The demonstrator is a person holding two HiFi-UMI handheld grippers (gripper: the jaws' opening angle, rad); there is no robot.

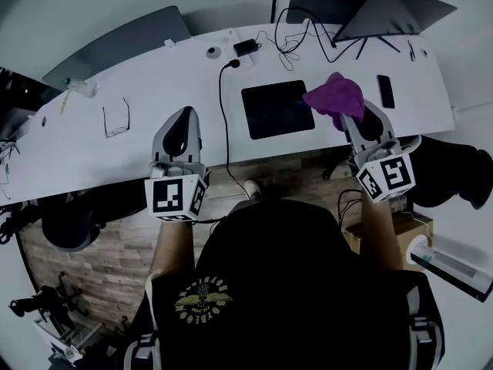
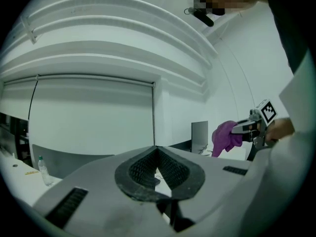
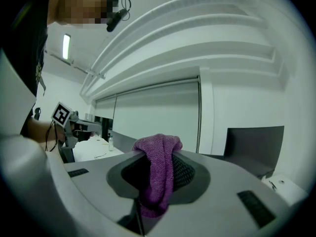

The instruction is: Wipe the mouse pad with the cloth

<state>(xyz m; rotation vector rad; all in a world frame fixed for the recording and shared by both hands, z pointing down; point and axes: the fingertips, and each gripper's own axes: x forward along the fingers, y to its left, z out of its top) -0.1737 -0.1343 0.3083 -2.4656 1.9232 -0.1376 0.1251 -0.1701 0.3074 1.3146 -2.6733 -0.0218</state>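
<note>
Plain white room, and most of it is taken up by a long white desk (image 1: 154, 91), with wooden floor (image 1: 100, 260) showing under the near edge. Bits and pieces are scattered about. Glasses (image 1: 117, 120) are left ahead and to the left of the left gripper (image 1: 183, 116), and a black cable (image 1: 223, 114) is run between the two grippers. A phone (image 1: 386, 91) is parked just ahead of the right gripper (image 1: 348, 118), with an open laptop (image 1: 393, 10) further out past it.

The purple cloth (image 1: 335, 95) is pinched firmly in the right gripper's jaws, bunched over the tip and hung down between the pads. The black mouse pad (image 1: 277, 108) is laid flat ahead of the gap between the grippers, nearer the right one, its right edge just by the cloth. The left gripper's jaws are brought together with nothing held.

So the pickup looks done and the wiping not yet started, as far as can be judged, since both grippers seem to be held level above the desk. Next, the right gripper would need to be tipped down and shifted left so the cloth gets pressed onto the pad, then dragged across. The pad might get slid around, so it could be pinned by the left gripper.
</note>
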